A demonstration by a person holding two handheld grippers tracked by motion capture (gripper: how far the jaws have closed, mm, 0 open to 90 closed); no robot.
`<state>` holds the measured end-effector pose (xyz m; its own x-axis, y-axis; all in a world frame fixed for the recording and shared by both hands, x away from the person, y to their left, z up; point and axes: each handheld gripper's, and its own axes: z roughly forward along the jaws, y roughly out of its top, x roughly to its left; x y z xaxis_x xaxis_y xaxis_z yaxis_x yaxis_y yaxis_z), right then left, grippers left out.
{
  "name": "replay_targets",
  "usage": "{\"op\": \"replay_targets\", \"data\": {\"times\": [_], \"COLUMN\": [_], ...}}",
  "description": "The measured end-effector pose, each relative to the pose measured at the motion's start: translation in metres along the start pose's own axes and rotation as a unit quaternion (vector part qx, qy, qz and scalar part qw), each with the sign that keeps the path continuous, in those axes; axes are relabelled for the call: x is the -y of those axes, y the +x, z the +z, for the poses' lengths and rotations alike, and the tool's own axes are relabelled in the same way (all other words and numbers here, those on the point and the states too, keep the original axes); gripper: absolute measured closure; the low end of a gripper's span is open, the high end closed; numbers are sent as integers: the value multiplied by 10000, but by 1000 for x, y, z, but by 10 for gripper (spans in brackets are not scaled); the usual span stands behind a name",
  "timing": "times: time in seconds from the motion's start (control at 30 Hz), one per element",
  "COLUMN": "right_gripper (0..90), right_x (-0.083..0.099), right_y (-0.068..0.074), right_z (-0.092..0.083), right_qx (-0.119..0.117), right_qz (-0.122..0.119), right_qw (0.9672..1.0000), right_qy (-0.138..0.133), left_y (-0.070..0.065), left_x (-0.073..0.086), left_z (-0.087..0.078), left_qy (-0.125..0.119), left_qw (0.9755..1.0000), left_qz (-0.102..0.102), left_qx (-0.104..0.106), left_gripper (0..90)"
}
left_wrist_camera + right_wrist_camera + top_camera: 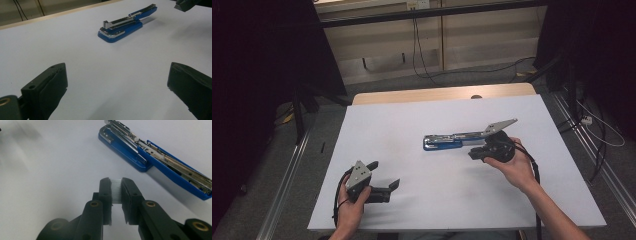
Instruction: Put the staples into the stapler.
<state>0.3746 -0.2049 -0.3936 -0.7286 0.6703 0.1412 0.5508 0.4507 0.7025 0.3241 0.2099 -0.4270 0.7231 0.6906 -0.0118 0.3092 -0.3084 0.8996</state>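
Your left tool sits at the lower left of the high view, resting low over the white table with your hand wrapped around its body; its jaws stand wide apart with nothing between them, and in the left gripper view they frame bare table at the lower corners. Moving right, the blue stapler lies near the middle of the high view, swung open so that its top arm stretches out to the right of the base; in the left gripper view it lies in the upper middle, well apart from that tool. At the right of centre, your right tool is held just beside the stapler's open arm. In the right gripper view its jaws are drawn close together and pinch a small strip of staples between the pads, with the stapler at the upper right of that frame.
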Motion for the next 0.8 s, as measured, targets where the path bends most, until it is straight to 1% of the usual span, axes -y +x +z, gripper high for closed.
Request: {"op": "replay_targets", "data": {"times": [0.03,0.07,0.13,0.23,0.37,0.5,0.63,0.77,0.8], "right_gripper": [794,794,793,794,794,794,793,793,793], "right_x": [-1,-3,-5,-9,-13,-18,-25,-31,-32], "right_y": [0,-1,-3,-6,-7,-11,-12,-12,-13], "right_z": [1,2,4,6,14,21,27,30,31], "right_qx": [-4,2,22,26,65,53,69,68,41], "right_qz": [-18,-5,97,122,79,67,35,13,5], "right_qw": [10000,10000,9999,9999,9999,9999,9999,9999,9999], "right_qy": [-19,-37,9,-18,-51,-82,-93,-101,-130], "left_y": [1,1,1,1,1,1,2,2,1], "left_x": [0,0,0,0,0,0,0,0,0], "left_z": [0,0,0,0,0,-1,0,0,0], "left_qy": [-2,13,6,19,-4,-1,1,5,-3], "left_qw": [10000,10000,10000,10000,10000,10000,10000,10000,10000], "left_qz": [-7,27,-6,42,-4,25,2,28,-1], "left_qx": [-3,-18,-2,7,29,31,48,53,58], "left_gripper": [30,30,30,30,30,30,30,30,30]}}
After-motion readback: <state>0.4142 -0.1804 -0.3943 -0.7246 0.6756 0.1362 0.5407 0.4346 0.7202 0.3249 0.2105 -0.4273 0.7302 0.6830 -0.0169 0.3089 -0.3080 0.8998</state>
